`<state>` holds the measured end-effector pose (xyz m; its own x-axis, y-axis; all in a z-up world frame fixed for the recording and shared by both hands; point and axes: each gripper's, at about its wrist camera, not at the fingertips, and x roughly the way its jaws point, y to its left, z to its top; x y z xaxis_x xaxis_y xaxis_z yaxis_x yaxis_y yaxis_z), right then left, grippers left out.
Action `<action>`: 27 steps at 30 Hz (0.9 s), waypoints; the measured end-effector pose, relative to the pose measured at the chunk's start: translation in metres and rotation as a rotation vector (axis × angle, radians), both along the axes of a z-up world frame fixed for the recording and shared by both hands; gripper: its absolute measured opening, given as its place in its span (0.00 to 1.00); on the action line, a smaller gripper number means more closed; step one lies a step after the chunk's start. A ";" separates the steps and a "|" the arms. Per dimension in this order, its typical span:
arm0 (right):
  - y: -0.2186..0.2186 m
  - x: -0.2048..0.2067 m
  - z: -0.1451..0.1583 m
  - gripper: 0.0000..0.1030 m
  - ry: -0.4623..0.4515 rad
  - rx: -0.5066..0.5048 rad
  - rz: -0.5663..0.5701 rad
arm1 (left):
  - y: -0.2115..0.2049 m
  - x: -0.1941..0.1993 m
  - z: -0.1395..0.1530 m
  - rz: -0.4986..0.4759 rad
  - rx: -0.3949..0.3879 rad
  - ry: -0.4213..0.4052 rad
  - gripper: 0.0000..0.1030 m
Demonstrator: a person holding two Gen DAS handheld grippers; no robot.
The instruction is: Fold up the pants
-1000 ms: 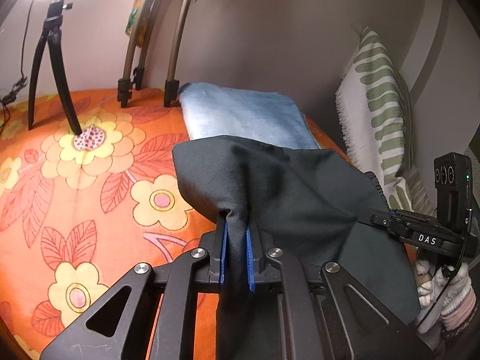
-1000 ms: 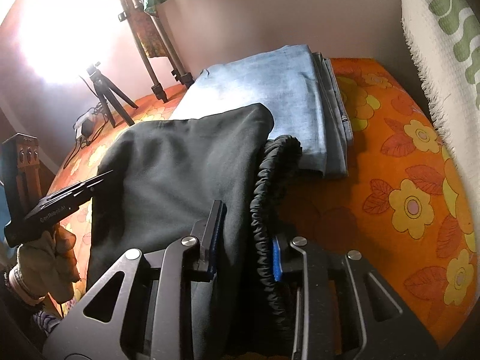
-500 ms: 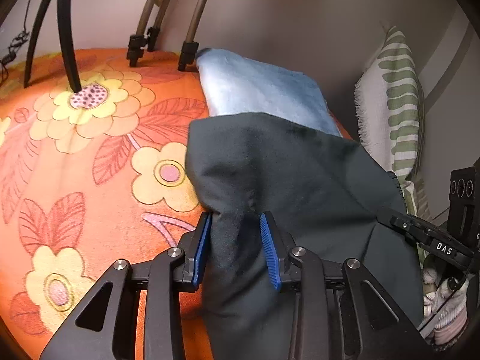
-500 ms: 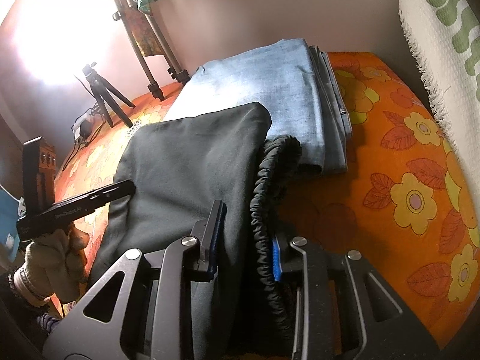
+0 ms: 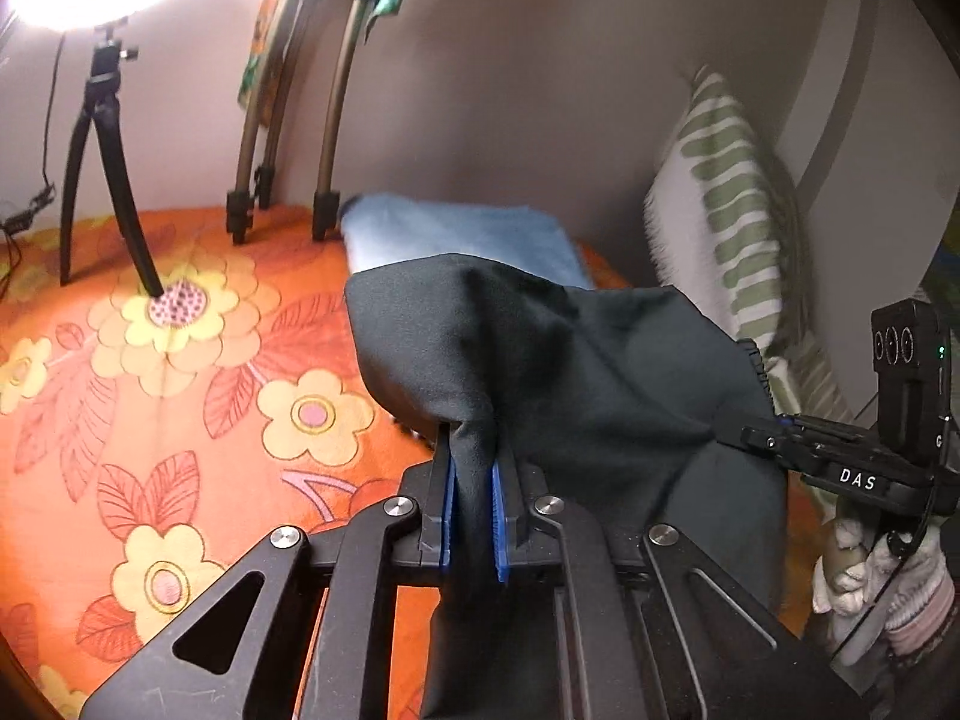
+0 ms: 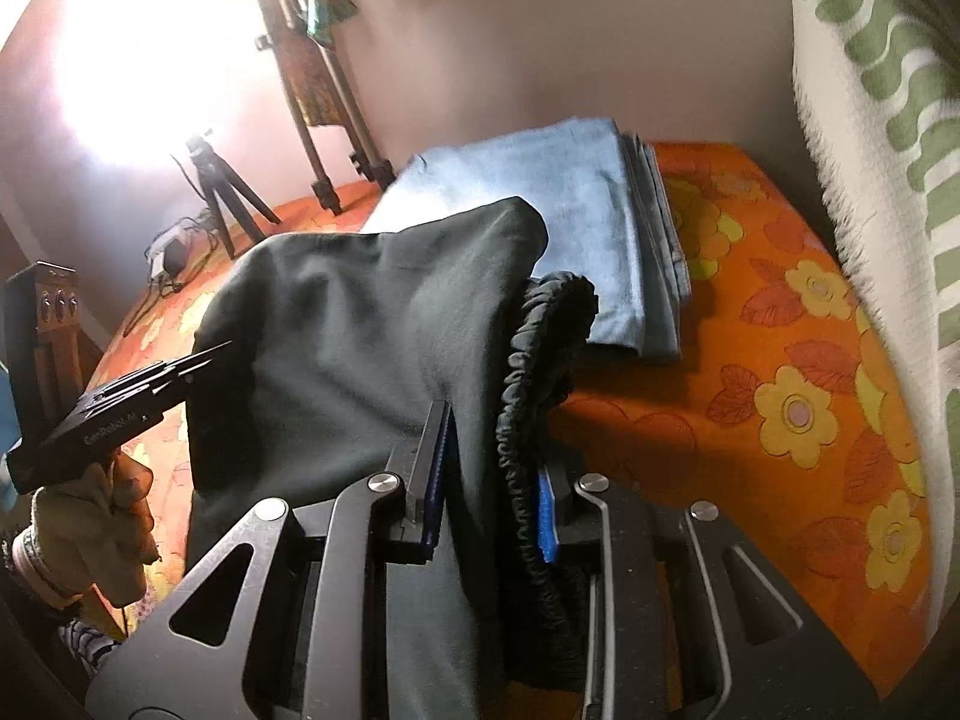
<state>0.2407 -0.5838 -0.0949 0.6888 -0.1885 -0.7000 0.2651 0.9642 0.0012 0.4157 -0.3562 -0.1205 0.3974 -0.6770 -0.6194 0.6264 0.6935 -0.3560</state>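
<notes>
Both grippers hold the dark pants point(image 5: 576, 372) up off the bed point(image 5: 150, 420), and my guess is that they are lifted this way so the cloth can hang free and be carried over for the next fold. The left gripper point(image 5: 474, 516) has just re-closed, and its blue pads point(image 5: 445, 510) now pinch a narrow pleat of plain fabric that runs straight down between them. The right gripper point(image 6: 489, 492) clamps a thicker bunch, the gathered elastic waistband point(image 6: 528, 396) included, so its jaws stand a little wider while still squeezing cloth; they have just eased a touch tighter. The pants drape forward over both sets of fingers, their far fold hanging in front of a folded pair of blue jeans point(image 6: 558, 198), which lies near the bed's far edge by the wall. A striped pillow point(image 5: 726, 210) leans along the right-hand side.
</notes>
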 end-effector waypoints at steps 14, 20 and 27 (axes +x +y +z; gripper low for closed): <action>0.024 -0.011 0.074 0.22 -0.157 -0.042 0.017 | 0.004 0.004 0.063 0.012 -0.125 -0.103 0.08; 0.021 0.002 0.095 0.22 -0.186 -0.066 0.020 | -0.009 0.016 0.086 0.012 -0.135 -0.156 0.08; 0.009 0.031 0.119 0.21 -0.222 -0.096 0.013 | -0.028 0.040 0.107 0.021 -0.121 -0.229 0.08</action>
